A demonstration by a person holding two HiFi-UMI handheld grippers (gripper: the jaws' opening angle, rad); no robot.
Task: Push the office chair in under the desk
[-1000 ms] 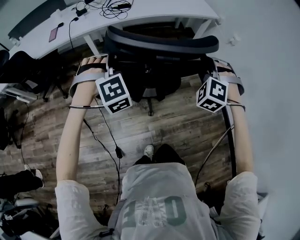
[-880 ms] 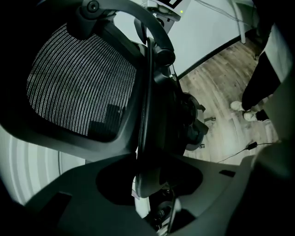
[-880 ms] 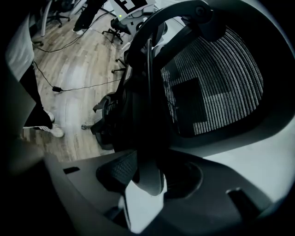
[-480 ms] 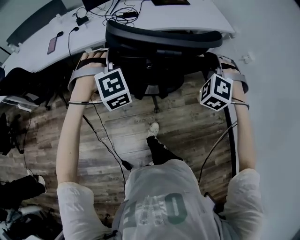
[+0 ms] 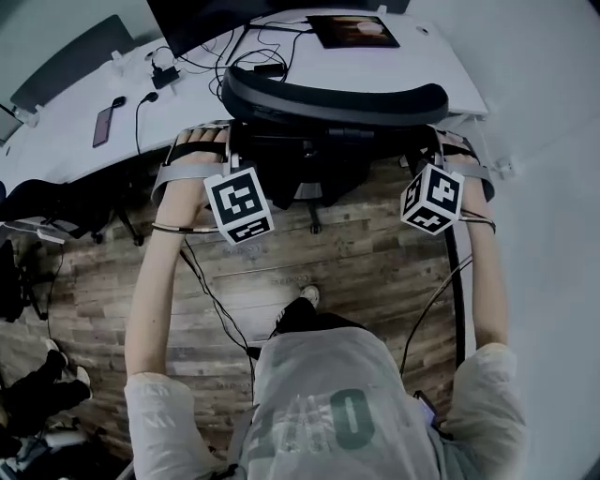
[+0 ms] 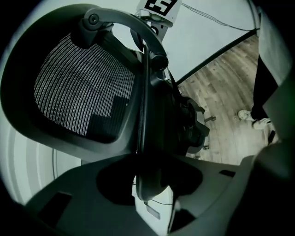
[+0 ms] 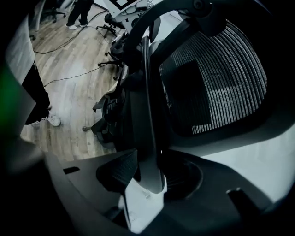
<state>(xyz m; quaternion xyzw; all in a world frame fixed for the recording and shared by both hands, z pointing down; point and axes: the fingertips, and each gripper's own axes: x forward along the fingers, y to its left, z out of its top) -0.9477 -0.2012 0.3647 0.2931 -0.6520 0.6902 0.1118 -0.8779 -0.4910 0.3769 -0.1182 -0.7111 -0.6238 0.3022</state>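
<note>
The black mesh office chair (image 5: 337, 98) stands with its backrest at the edge of the white desk (image 5: 84, 141), its seat under the desktop. My left gripper (image 5: 228, 142) holds the backrest's left side and my right gripper (image 5: 433, 148) holds its right side. In the left gripper view the backrest's frame edge (image 6: 144, 115) runs down between the jaws of the left gripper (image 6: 150, 184), which are shut on it. The right gripper view shows the same frame edge (image 7: 148, 115) caught in the right gripper (image 7: 150, 177), beside the mesh (image 7: 216, 78).
On the desk lie a dark monitor (image 5: 202, 19), a phone (image 5: 102, 127), tangled cables (image 5: 262, 56) and a flat tablet-like item (image 5: 352, 30). Another dark chair (image 5: 56, 202) sits under the desk at left. A cable (image 5: 216, 300) trails over the wood floor by the person's shoe (image 5: 298, 298).
The chair has rolled forward toward the desk with both grippers on its backrest. The person has stepped after it, and more of the desktop has come into view.
</note>
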